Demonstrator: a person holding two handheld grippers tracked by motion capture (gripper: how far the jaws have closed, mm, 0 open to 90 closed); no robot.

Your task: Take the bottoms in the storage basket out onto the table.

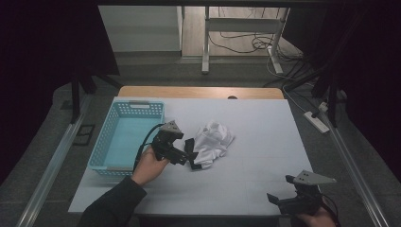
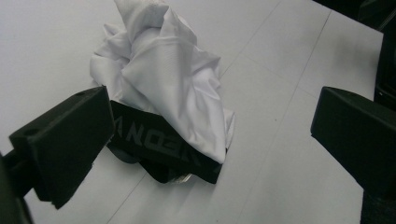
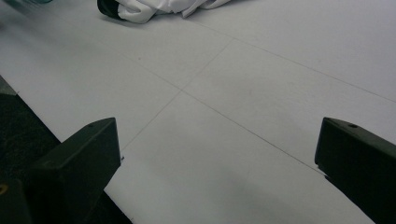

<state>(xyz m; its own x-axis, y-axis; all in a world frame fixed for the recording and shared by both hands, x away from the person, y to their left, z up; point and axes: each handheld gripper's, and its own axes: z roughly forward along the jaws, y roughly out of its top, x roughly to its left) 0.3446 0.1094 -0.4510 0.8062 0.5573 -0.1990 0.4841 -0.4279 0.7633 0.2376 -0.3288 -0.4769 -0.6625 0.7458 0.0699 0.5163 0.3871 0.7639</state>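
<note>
1. Two grippers are in play. The left gripper [image 1: 190,153], jaws spread wide and empty, points at the crumpled white garment [image 1: 213,142], placed to close on its dark waistband [image 2: 163,144].
2. That garment lies mid-table on the white table cover [image 1: 265,142], just beside the blue basket [image 1: 125,137], its likely destination.
3. The right gripper [image 1: 278,198] rests released at the near edge, clear of the work.

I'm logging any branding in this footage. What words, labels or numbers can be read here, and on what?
Grey capitals on the black waistband of the crumpled white garment, seen upside down in the left gripper view: partly folded and too dim to read with confidence.
Blue basket, grippers, table: no readable text.
</note>
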